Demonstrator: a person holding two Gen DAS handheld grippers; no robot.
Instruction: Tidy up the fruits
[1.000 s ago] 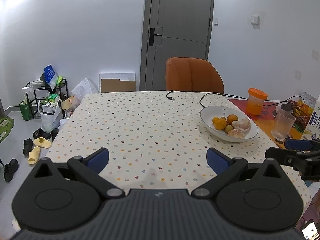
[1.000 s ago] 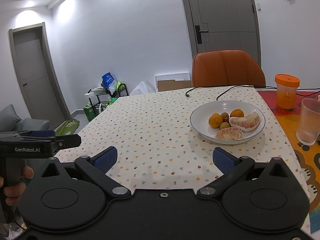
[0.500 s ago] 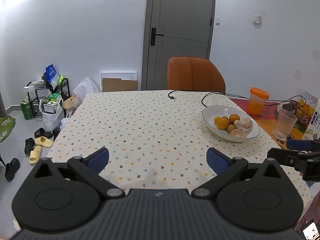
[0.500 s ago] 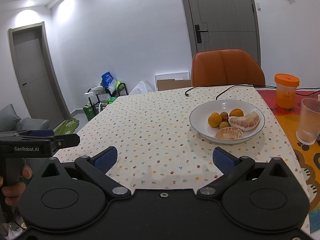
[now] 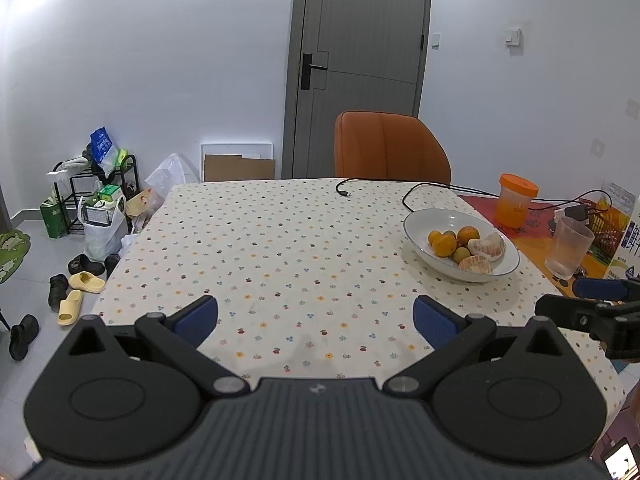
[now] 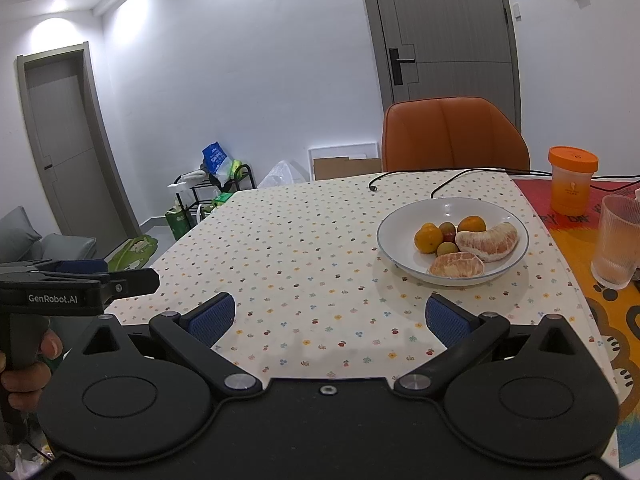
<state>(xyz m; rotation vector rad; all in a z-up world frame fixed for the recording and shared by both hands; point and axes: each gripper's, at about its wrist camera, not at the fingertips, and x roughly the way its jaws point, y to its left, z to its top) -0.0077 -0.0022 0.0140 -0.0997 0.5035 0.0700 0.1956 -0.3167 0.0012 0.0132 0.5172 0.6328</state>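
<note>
All the fruit [image 6: 456, 240] I can see lies together in the white bowl [image 6: 400, 220] on the counter [image 6: 300, 240]; that fits sorting finished or sorting ahead. My left tongs [image 5: 316, 316] and right tongs [image 6: 328, 316] are both spread wide, empty, touching nothing, near the counter's edge.

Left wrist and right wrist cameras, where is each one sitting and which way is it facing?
Left wrist: on the left gripper, low at the near table edge, facing the door and chair; its open fingers show, and the right gripper at right.
Right wrist: on the right gripper, further right, facing the same way; its open fingers and a hand holding the left gripper show.
Both share the bowl of fruit.
</note>
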